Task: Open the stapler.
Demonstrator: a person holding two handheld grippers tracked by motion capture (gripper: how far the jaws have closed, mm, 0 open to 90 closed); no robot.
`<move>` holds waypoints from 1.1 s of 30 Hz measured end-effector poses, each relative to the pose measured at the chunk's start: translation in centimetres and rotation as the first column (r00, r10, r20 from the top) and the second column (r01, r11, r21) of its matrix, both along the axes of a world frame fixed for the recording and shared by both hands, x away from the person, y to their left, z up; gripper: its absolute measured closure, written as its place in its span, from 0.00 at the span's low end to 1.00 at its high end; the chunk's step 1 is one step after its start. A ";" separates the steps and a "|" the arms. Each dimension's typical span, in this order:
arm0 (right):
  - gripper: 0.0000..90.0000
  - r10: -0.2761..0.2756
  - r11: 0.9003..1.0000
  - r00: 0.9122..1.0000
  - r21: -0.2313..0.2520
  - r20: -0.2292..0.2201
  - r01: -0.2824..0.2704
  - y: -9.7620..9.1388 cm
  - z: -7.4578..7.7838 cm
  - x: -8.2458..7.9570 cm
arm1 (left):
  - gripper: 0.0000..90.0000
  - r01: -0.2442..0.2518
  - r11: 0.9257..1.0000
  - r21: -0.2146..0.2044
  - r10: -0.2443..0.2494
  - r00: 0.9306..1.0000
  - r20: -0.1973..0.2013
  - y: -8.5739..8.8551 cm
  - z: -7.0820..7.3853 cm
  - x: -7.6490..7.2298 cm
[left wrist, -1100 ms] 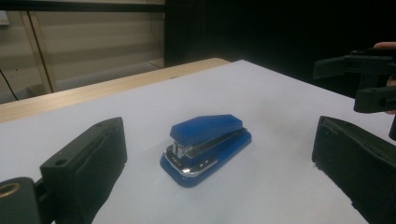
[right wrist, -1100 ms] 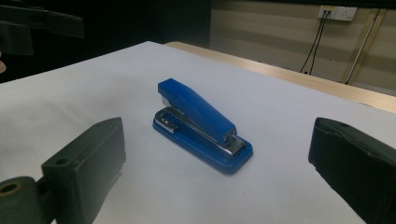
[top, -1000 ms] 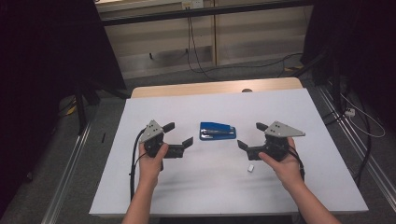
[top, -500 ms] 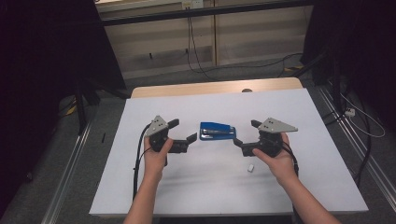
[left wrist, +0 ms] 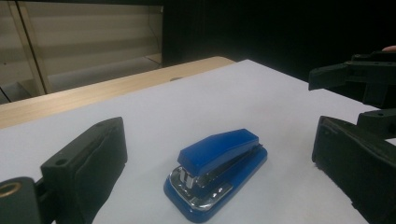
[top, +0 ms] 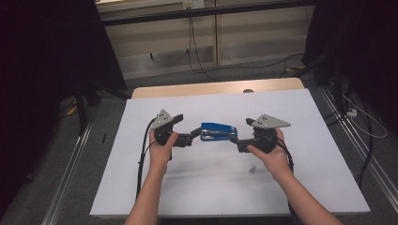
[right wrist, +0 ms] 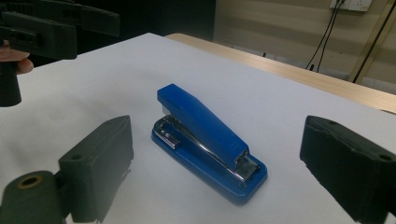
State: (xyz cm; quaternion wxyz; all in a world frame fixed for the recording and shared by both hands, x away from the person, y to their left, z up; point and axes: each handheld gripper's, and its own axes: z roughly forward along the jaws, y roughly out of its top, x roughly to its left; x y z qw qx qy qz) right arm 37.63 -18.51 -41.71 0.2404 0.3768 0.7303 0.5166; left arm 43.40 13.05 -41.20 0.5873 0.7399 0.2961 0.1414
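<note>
Closing in from both ends, the left gripper [top: 196,136] and right gripper [top: 233,138], jaws apart, should probably straddle the stapler [top: 217,131] squarely before clamping.

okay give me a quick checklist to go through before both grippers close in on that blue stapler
1. Blue plastic stapler with metal mouth lies flat on the white table sheet: ok.
2. Left gripper open, stapler ahead between its jaws, untouched: ok.
3. Right gripper wide, jaws just closing slightly, nothing gripped: ok.
4. Grippers face each other across the stapler without touching: ok.
5. Small grey scrap lies apart, near the right hand: ok.
6. Stapler loaded: cannot tell.
</note>
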 end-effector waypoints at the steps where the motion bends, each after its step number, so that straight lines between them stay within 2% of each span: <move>1: 0.13 0.003 1.000 1.000 0.001 -0.001 -0.003 0.1 0.0 0.1 | 0.04 0.001 1.000 0.007 -0.001 1.000 -0.003 -0.1 0.0 0.2; 7: 0.24 0.027 1.000 1.000 0.006 -0.009 -0.026 1.3 -0.1 0.9 | 0.04 0.015 1.000 0.007 -0.015 1.000 -0.013 -0.5 -0.2 0.9; 11: 0.34 0.035 0.999 0.999 0.012 -0.020 -0.035 1.9 -0.3 1.4 | 0.04 0.009 0.999 0.032 -0.009 1.000 -0.018 -0.7 -0.5 1.6; 17: 0.66 0.051 0.999 0.997 -0.011 -0.062 -0.051 2.7 -0.8 2.1 | 0.04 -0.003 0.999 0.038 0.004 1.000 -0.025 -0.6 -0.6 1.9; 18: 0.75 0.051 0.998 0.996 -0.025 -0.075 -0.053 2.9 -0.9 2.3 | 0.04 -0.002 0.998 0.058 0.003 1.000 -0.016 -0.6 -0.6 1.9; 23: 0.99 0.077 0.996 0.991 -0.036 -0.110 -0.081 3.9 -1.3 3.0 | 0.04 0.005 0.999 0.051 -0.004 1.000 -0.027 -0.4 -0.6 2.1; 26: 1.00 0.086 0.993 0.988 -0.070 -0.132 -0.095 4.9 -1.5 3.4 | 0.04 0.003 0.998 0.056 -0.001 1.000 -0.030 -0.4 -0.7 2.2; 30: 1.00 0.088 0.988 0.987 -0.116 -0.136 -0.104 6.1 -1.9 3.9 | 0.04 -0.006 0.997 0.077 0.009 0.999 -0.040 -0.5 -1.0 2.4; 33: 1.00 0.070 0.987 0.990 -0.136 -0.123 -0.087 6.6 -2.2 4.3 | 0.09 -0.020 0.993 0.120 0.025 0.999 -0.044 -0.4 -1.3 2.6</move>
